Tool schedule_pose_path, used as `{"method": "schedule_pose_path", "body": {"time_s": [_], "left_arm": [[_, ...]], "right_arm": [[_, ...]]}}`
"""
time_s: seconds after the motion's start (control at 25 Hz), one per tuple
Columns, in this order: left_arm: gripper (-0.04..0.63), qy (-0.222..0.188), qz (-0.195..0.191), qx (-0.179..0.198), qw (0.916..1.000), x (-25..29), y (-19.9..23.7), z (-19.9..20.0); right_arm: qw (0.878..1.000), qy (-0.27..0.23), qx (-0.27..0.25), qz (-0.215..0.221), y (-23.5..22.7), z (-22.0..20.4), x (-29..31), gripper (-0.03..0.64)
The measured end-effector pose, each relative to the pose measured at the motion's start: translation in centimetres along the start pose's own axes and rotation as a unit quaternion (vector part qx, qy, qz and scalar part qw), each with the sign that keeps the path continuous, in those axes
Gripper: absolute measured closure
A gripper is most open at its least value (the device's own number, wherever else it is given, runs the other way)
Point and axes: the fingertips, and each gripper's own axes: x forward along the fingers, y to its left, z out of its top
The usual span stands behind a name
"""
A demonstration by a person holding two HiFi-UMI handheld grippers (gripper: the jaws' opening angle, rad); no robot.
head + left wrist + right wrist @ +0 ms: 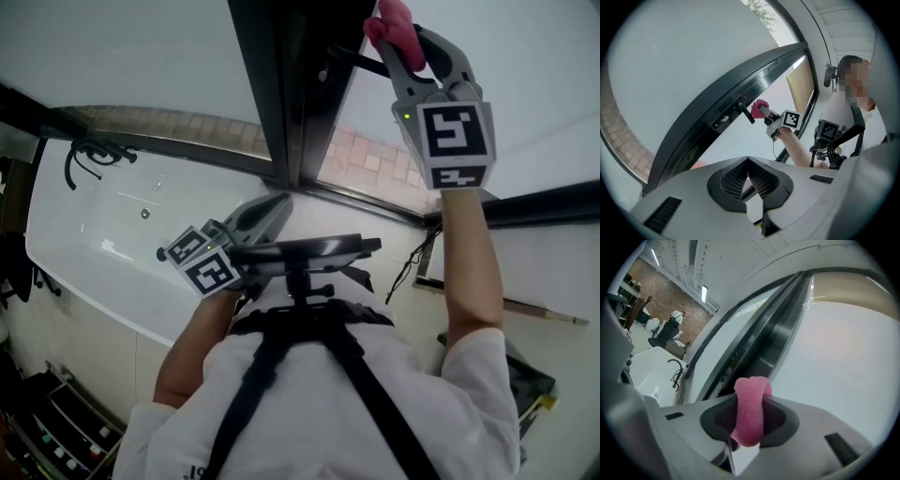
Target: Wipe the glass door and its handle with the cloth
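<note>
One pink fuzzy cloth (750,413) clamped in right hand-held gripper (403,37), 1 o'clock, beside black bar door handle (361,61) | left hand-held gripper (748,161): jaws together, empty

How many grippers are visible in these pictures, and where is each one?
2. The right gripper is raised by the door handle, shut on the pink cloth. The left gripper is low, near the person's chest, shut and empty. No others seen.

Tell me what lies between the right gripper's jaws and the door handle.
The pink cloth, clamped in the right gripper, fills that stretch beside the black handle; the left gripper view shows it.
</note>
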Motion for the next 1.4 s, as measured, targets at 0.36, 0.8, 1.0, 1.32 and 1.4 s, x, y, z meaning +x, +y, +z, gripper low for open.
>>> {"method": "schedule_pose_path", "body": {"time_s": [0.36,0.8,1.0,1.32,1.4], "left_arm": [[0.607,-0.012,0.007,-0.003,0.9999,-0.7,0.3,-0.6],[0.609,0.002,0.002,0.002,1.0000,-0.4,-0.2,-0.5],[0.607,0.011,-0.002,0.002,0.9999,-0.1,-0.5,-0.8],[0.607,0.020,-0.001,-0.004,0.9998,0.0,-0.1,-1.0],[0.607,0.022,0.000,-0.005,0.9997,-0.2,0.1,-1.0]], "right_arm": [[0.994,-0.010,-0.091,0.067,7.4,3.2,2.4,0.511],[0.994,0.043,-0.081,0.056,6.7,-1.9,0.9,0.511],[0.996,0.047,-0.069,0.039,5.7,-3.1,-0.5,0.511],[0.997,0.060,-0.041,0.000,3.4,-6.0,-2.7,0.511],[0.997,0.064,-0.037,-0.011,2.7,-6.6,-3.3,0.511]]}}
